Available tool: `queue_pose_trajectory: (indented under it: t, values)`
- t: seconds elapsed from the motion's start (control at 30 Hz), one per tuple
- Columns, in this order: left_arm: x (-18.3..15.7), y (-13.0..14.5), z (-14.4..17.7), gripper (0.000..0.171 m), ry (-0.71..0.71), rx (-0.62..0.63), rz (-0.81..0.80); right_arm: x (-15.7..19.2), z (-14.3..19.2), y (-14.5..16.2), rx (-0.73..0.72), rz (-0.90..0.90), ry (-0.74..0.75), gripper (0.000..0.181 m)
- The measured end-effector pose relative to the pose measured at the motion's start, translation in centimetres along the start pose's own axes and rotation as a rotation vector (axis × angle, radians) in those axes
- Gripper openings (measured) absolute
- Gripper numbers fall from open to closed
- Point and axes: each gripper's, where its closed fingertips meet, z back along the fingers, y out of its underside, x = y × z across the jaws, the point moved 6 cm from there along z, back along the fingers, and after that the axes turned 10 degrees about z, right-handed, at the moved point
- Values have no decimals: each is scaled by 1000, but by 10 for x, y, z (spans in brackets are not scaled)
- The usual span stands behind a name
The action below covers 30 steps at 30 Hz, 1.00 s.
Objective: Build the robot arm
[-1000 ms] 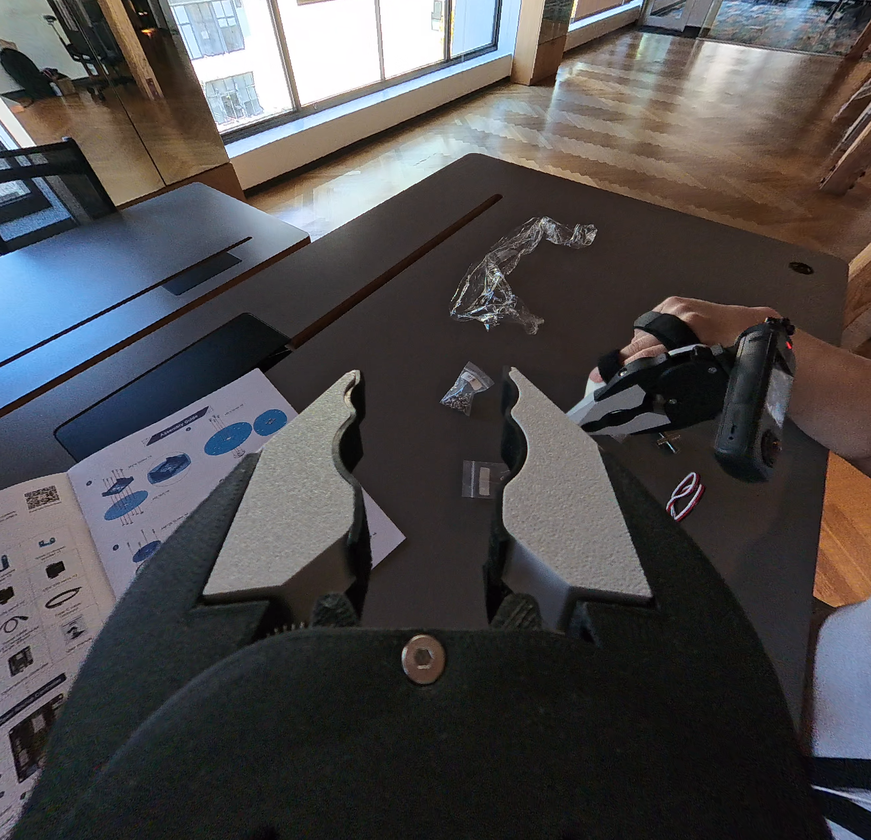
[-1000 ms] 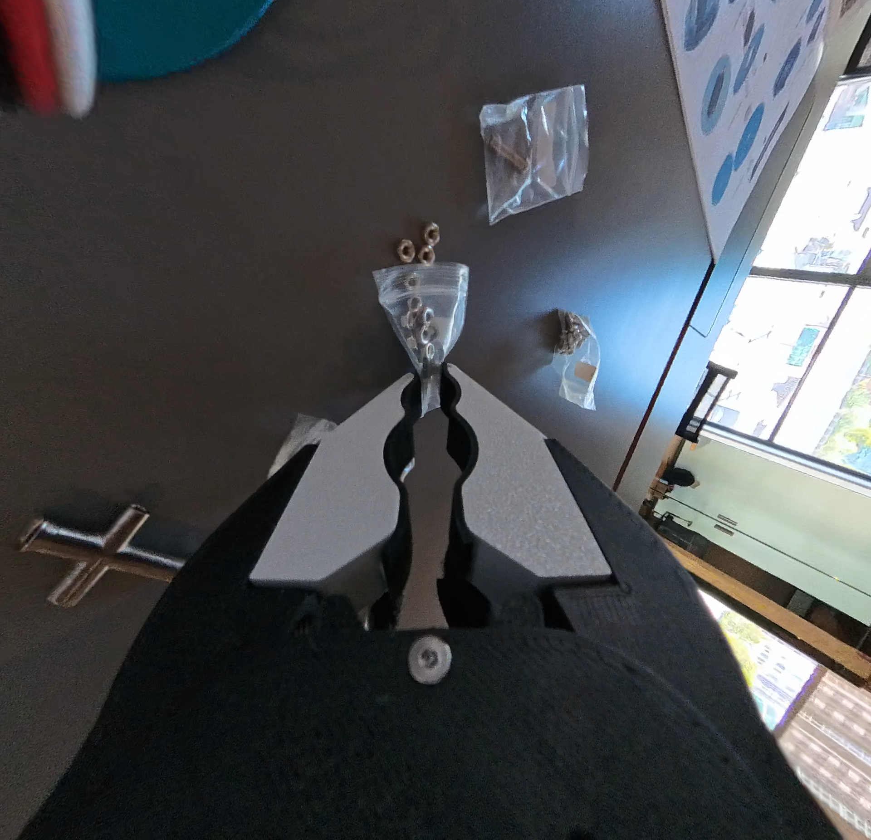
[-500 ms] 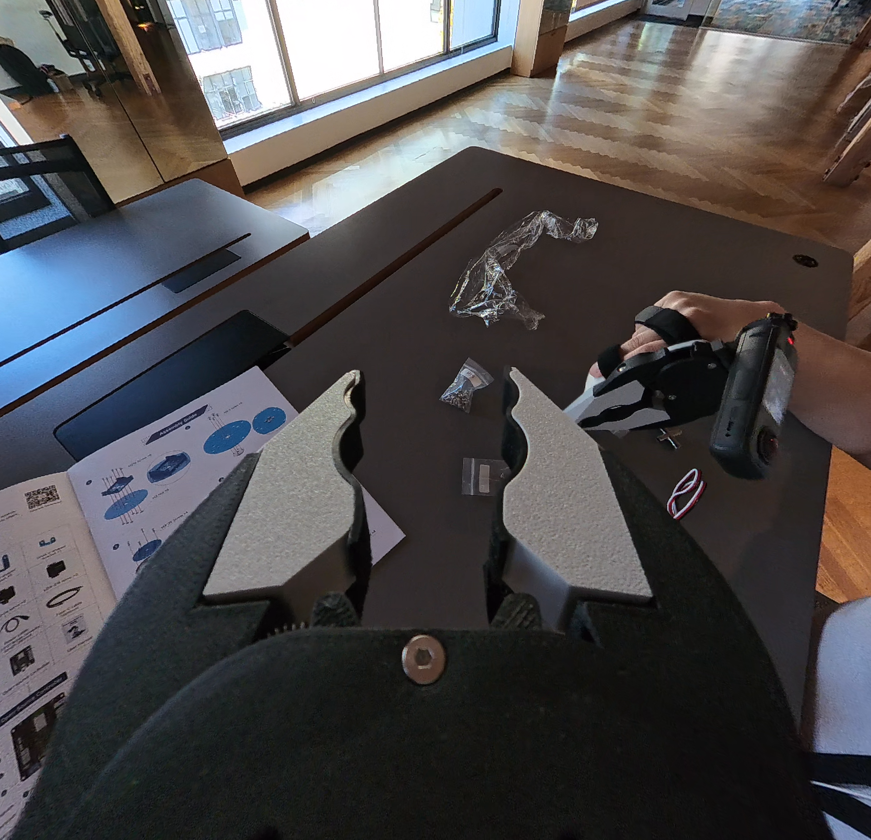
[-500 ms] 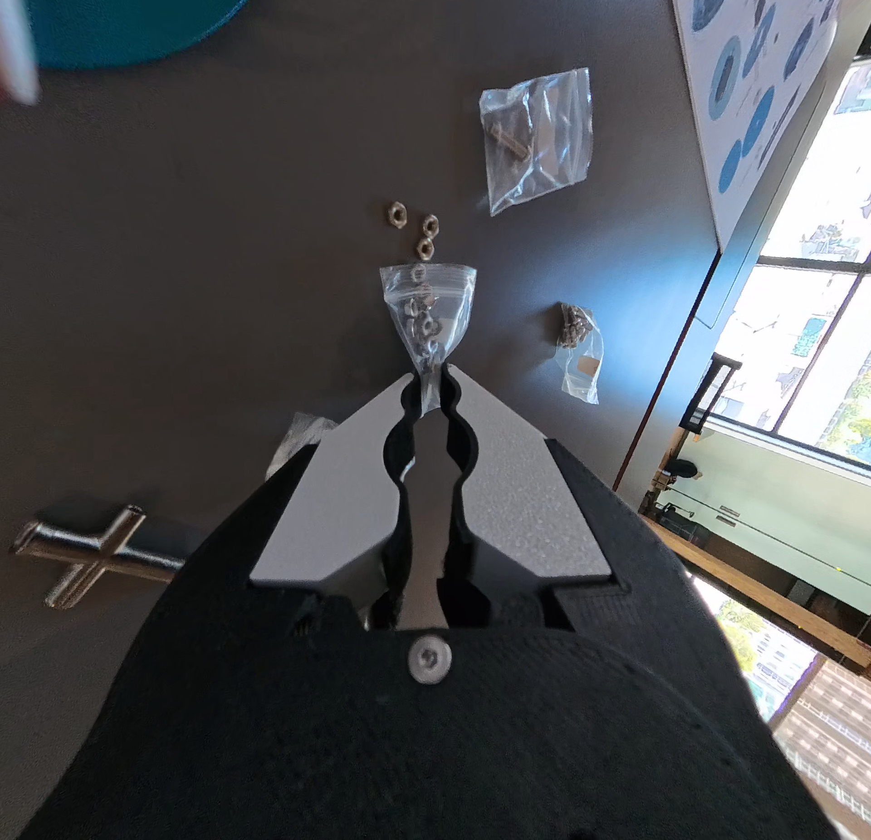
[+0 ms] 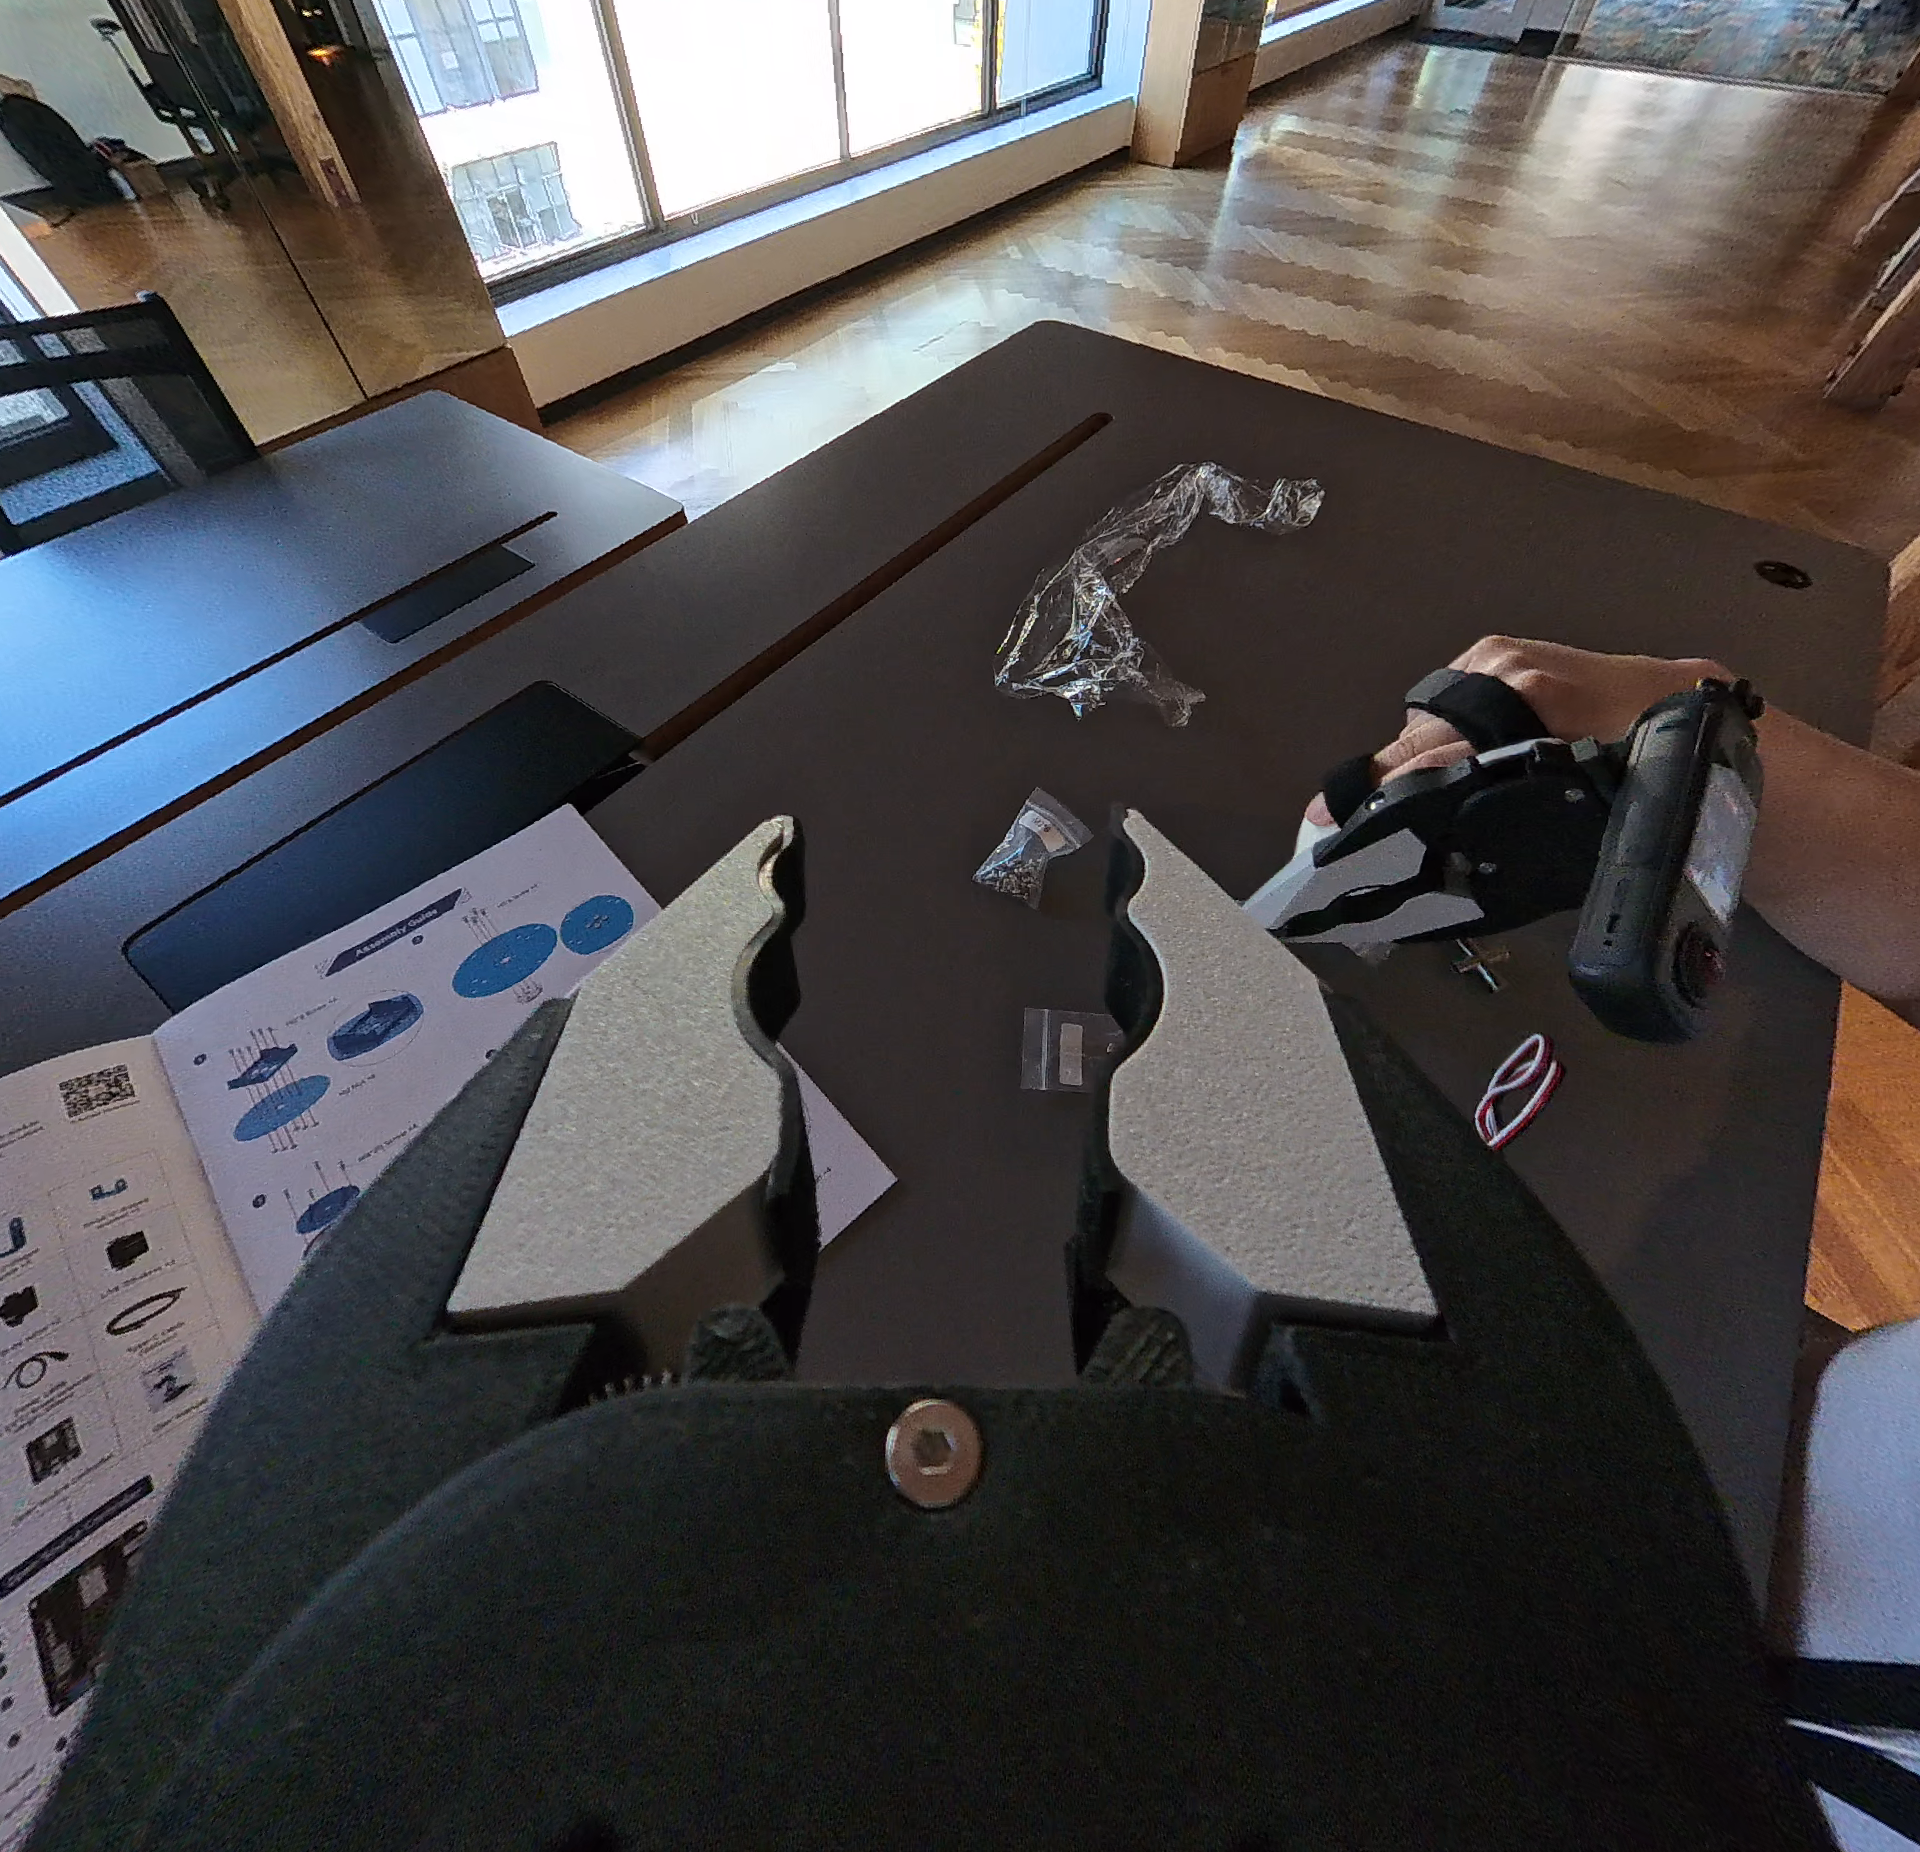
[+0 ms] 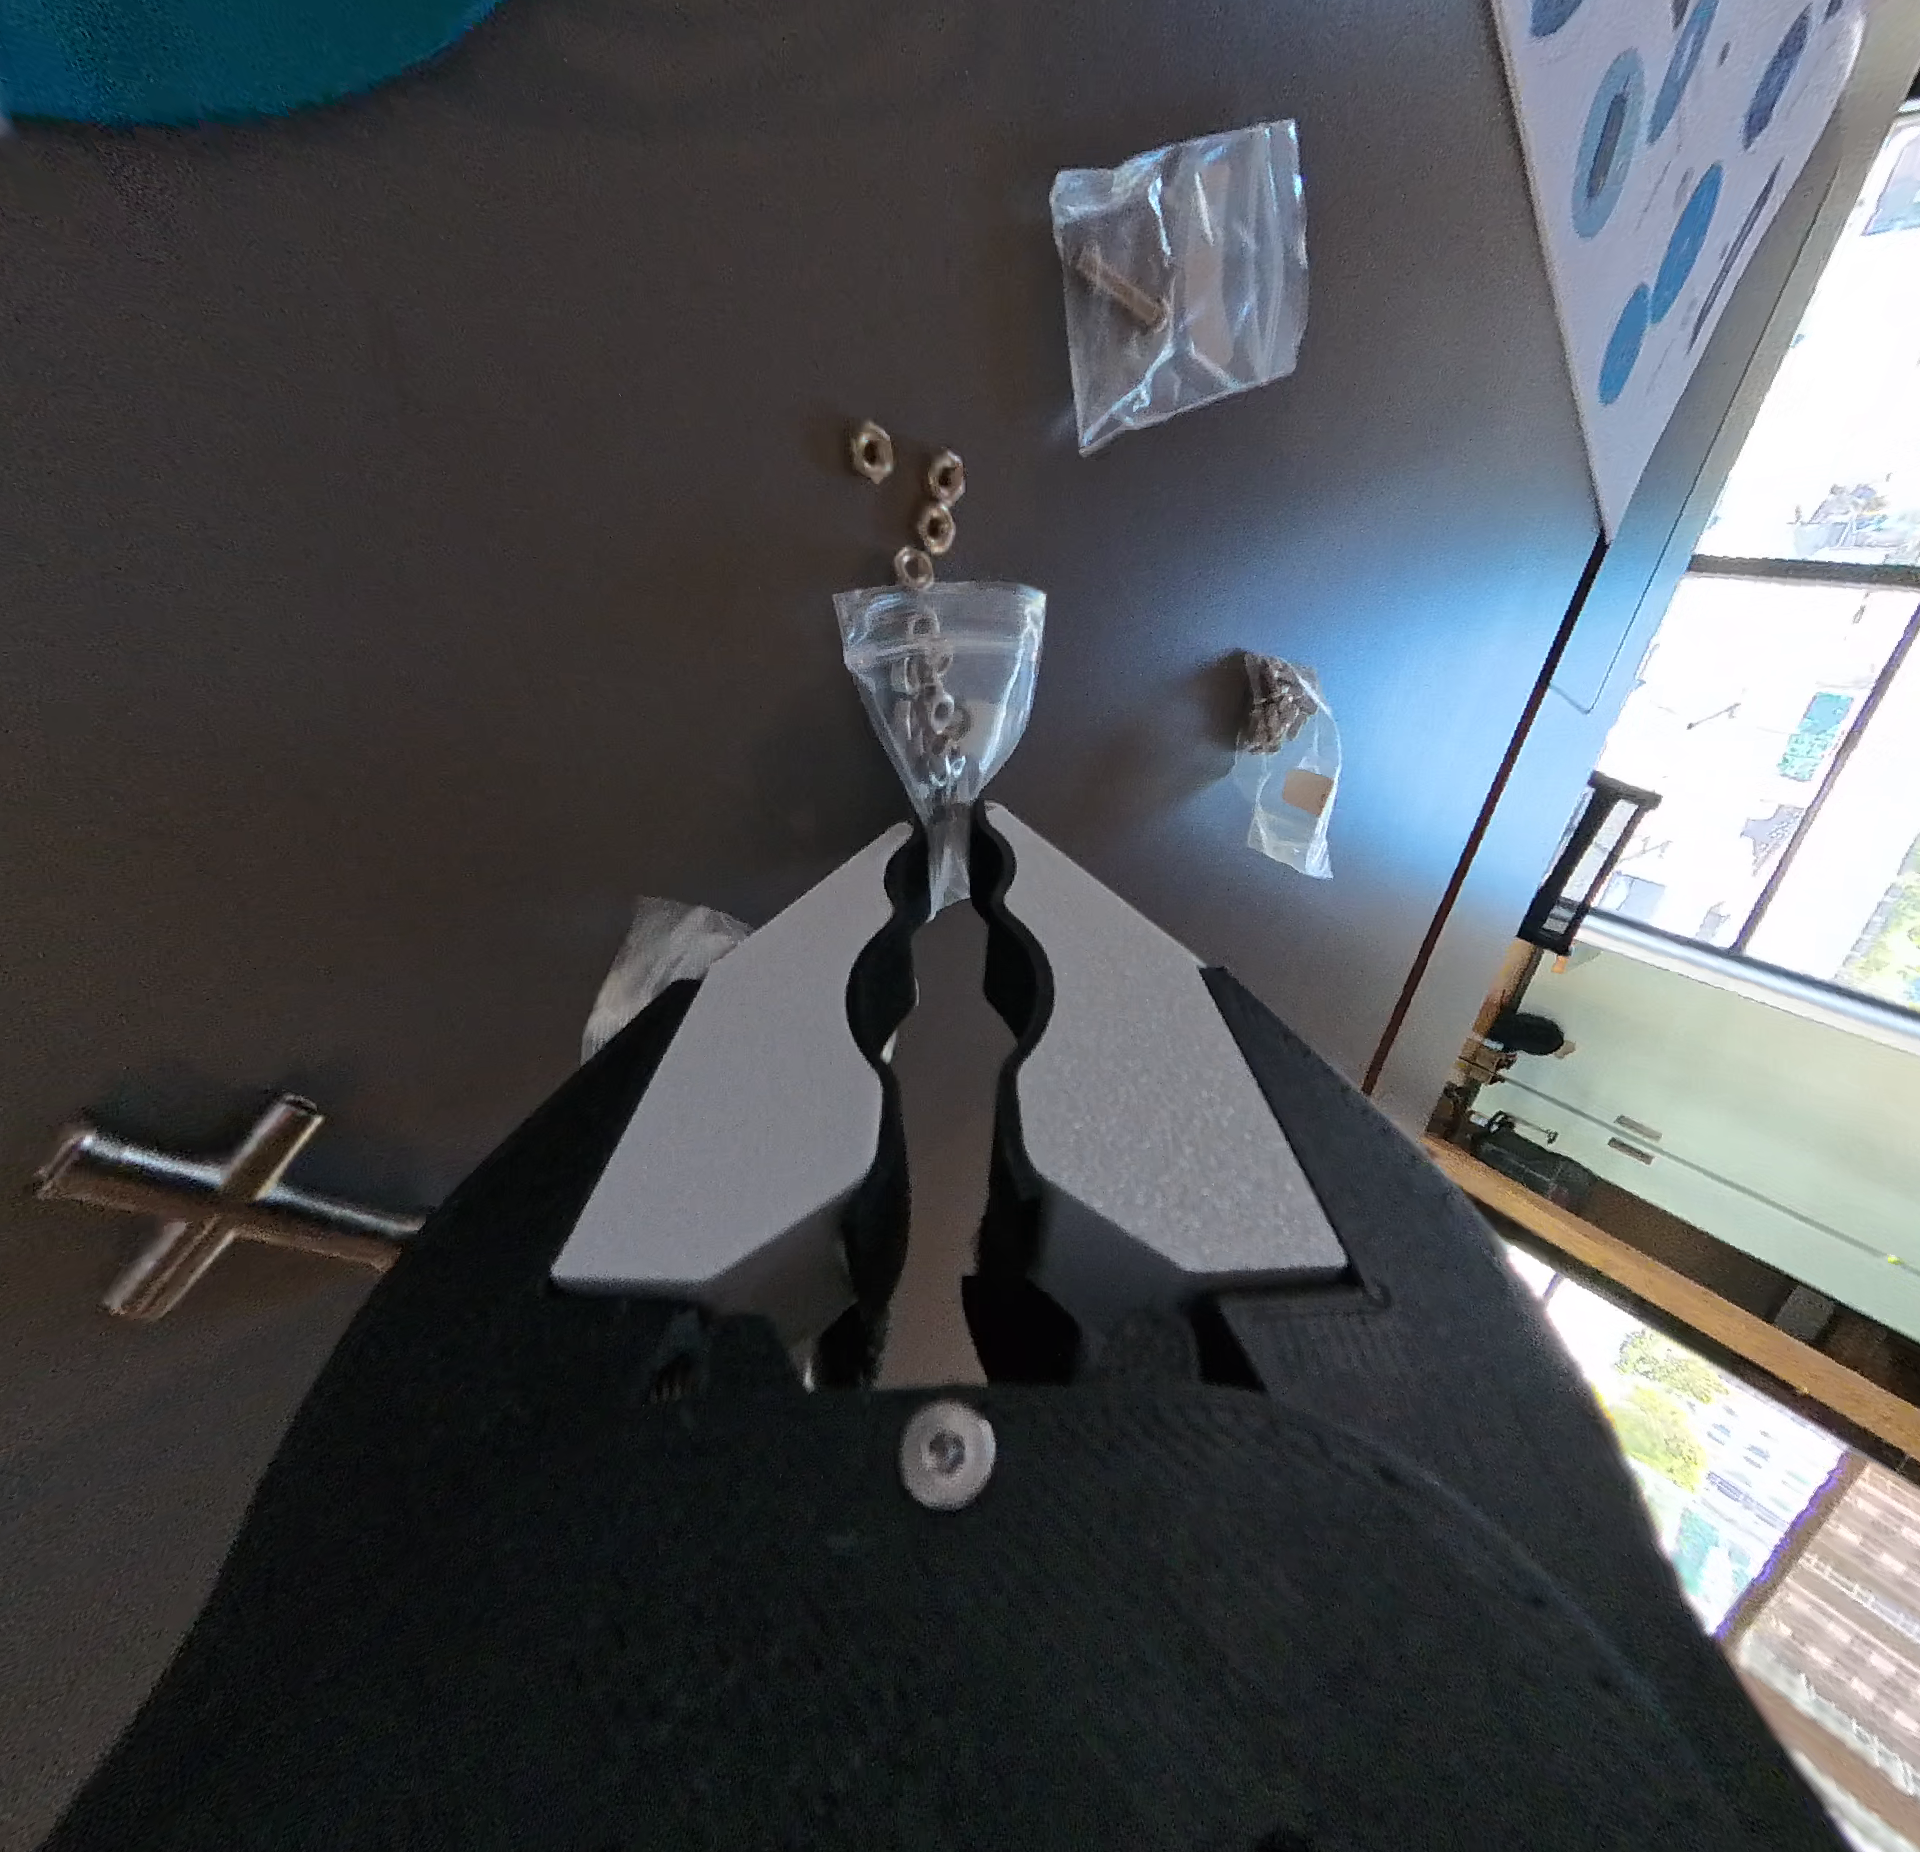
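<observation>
Dark grey matte desk (image 5: 1403,597): carries every item listed.
Right gripper (image 6: 948,823): jaws pinched on the bottom corner of a small clear zip bag of hex nuts (image 6: 940,690); the bag's mouth faces away from the gripper.
Loose brass-coloured hex nuts (image 6: 920,509): four on the desk just beyond the bag's mouth.
Left gripper (image 5: 951,834): jaws wide, gripping nothing, above the desk's near edge.
Flat clear bag (image 5: 1070,1046): partly behind the left gripper's right finger.
Bag of dark screws (image 5: 1023,846): beyond the flat bag.
Metal cross-shaped wrench (image 6: 203,1200): beside the right gripper.
White printed instruction sheet (image 5: 312,1054): left edge.
Crumpled clear film (image 5: 1122,597): towards the far edge.
</observation>
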Motion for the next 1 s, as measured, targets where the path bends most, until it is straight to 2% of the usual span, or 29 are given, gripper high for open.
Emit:
queue_pose_trajectory:
  t: [0.07,0.3,0.67,0.87,0.93,1.0]
  values:
    - [0,1,-1,58,-2,4,-2,0,0,-4,-5,26,12,5]
    - [-1,2,-3,58,5,10,-2,-2,-2,8,-86,-81,-13,5]
    - [-9,-3,8,58,17,-21,-23,-19,-5,39,-565,-559,-122,5]
    - [-19,-2,7,58,24,-15,-50,-43,22,43,-979,-832,-173,5]
    - [-22,-1,5,58,25,-7,-59,-45,25,48,-1018,-872,-191,5]
    - [-23,1,2,58,23,4,-68,-42,21,53,-965,-862,-172,5]
